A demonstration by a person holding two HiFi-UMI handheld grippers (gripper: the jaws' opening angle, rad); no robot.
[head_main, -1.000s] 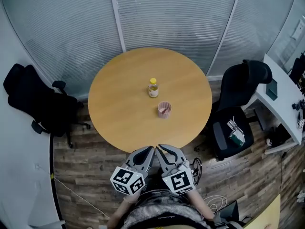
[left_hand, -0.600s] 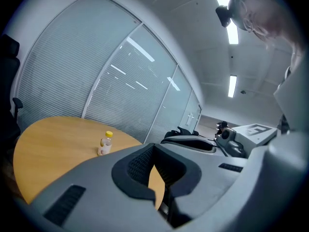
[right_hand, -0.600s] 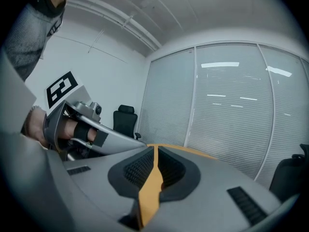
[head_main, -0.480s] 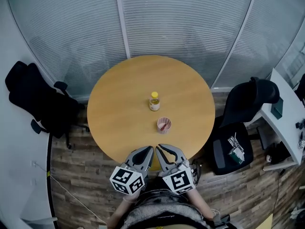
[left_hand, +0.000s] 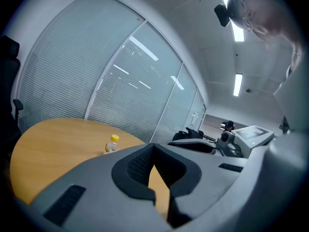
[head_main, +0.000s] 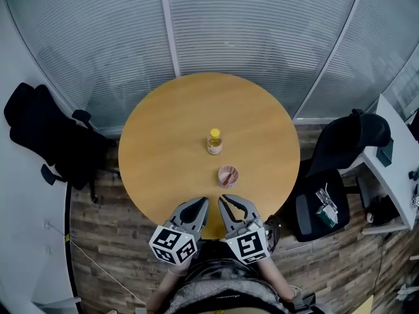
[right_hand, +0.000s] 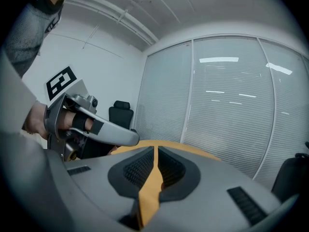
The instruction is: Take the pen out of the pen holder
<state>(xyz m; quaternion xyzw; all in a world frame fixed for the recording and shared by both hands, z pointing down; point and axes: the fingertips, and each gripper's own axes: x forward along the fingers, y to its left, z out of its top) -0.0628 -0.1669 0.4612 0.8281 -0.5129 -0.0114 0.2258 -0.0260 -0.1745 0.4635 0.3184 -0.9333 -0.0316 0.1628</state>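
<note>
A pink pen holder stands on the round wooden table, right of centre towards the near side, with a red pen lying inside it. My left gripper and right gripper hover side by side at the table's near edge, a short way in front of the holder. Both are shut with nothing between the jaws. In the left gripper view the jaws meet over the tabletop. The right gripper view shows its shut gripper and the left gripper beside it. Neither gripper view shows the holder.
A small bottle with a yellow cap stands near the table's middle, beyond the holder, and also shows as the bottle. Black office chairs stand at the left and right. A white desk is at far right; blinds on a glass wall run behind.
The head view has shifted, so the table and pen holder sit lower and closer to the grippers in frame. Both grippers stay shut at the near edge.
</note>
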